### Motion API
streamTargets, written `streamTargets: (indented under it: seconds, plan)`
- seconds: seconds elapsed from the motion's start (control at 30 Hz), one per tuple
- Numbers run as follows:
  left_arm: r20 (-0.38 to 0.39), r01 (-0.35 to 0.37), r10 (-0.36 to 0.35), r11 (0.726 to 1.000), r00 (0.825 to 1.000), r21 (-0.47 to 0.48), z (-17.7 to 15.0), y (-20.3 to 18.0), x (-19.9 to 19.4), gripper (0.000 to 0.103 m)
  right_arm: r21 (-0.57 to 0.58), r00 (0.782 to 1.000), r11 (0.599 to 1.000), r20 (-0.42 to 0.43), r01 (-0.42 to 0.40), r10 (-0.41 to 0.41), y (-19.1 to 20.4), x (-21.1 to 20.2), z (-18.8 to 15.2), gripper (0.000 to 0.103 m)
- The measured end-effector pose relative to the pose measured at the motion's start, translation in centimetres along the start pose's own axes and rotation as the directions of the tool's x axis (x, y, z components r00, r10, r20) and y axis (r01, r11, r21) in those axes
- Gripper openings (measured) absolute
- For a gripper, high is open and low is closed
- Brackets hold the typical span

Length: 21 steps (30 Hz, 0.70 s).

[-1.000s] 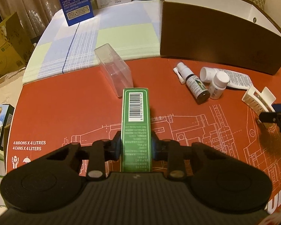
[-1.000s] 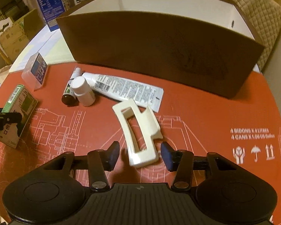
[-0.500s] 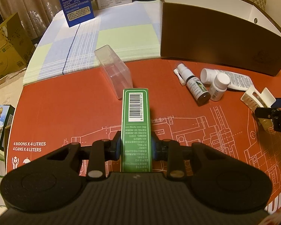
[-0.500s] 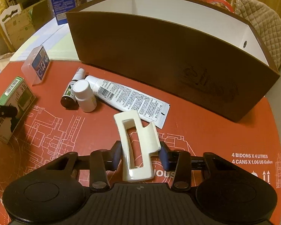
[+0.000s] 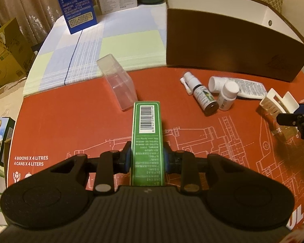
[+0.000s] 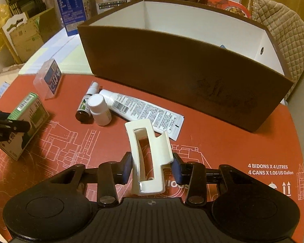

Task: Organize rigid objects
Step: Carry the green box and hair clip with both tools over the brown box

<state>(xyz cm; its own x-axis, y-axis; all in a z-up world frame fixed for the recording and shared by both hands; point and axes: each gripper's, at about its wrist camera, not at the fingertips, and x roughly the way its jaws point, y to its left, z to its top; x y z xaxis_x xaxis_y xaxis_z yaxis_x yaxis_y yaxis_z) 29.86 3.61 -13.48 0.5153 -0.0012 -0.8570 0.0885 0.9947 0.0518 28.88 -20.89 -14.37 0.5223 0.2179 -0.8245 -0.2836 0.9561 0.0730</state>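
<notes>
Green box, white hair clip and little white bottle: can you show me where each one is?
green box (image 5: 147, 139), left wrist view, middle of its top face, below the barcode.
white hair clip (image 6: 149, 158), right wrist view, on its cream frame.
little white bottle (image 6: 99, 109), right wrist view, on its body under the cap.

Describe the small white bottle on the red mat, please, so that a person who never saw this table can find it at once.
Start at the big brown box at the back of the red mat. In front of it lies a white printed tube, with two small bottles at its cap end. The white bottle has a white cap, while its neighbour, the spray bottle, is dark with a green label.
</notes>
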Motion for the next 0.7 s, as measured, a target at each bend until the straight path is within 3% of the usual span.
streamTargets:
  seconds: [0.7]
  plan:
    - [0.120, 0.045, -0.047, 0.999, 0.992, 0.016, 2.8, -1.7, -4.7, 0.025, 0.030, 0.996, 0.998, 0.075, -0.053, 0.051, -1.3, -3.8, 1.6, 0.037]
